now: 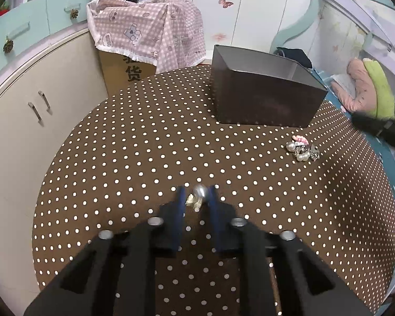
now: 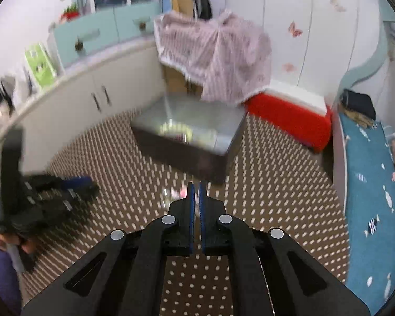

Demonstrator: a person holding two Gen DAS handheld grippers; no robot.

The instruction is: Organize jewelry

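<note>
a polka-dot counter (image 1: 144, 144) carries a dark open box (image 1: 266, 94) far ahead of the left claw (image 1: 196, 197), which grips a pearl earring (image 1: 197, 196). a small jewelry pile (image 1: 302, 148) lies ahead to its right. the right claw (image 2: 196, 192) is nearly closed, blurred, apparently empty.

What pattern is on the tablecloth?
The tablecloth is brown with white polka dots, clearest in the left wrist view.

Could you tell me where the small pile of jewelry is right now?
In the left wrist view, the jewelry pile lies on the polka-dot tablecloth, right of centre, just in front of the dark box.
</note>
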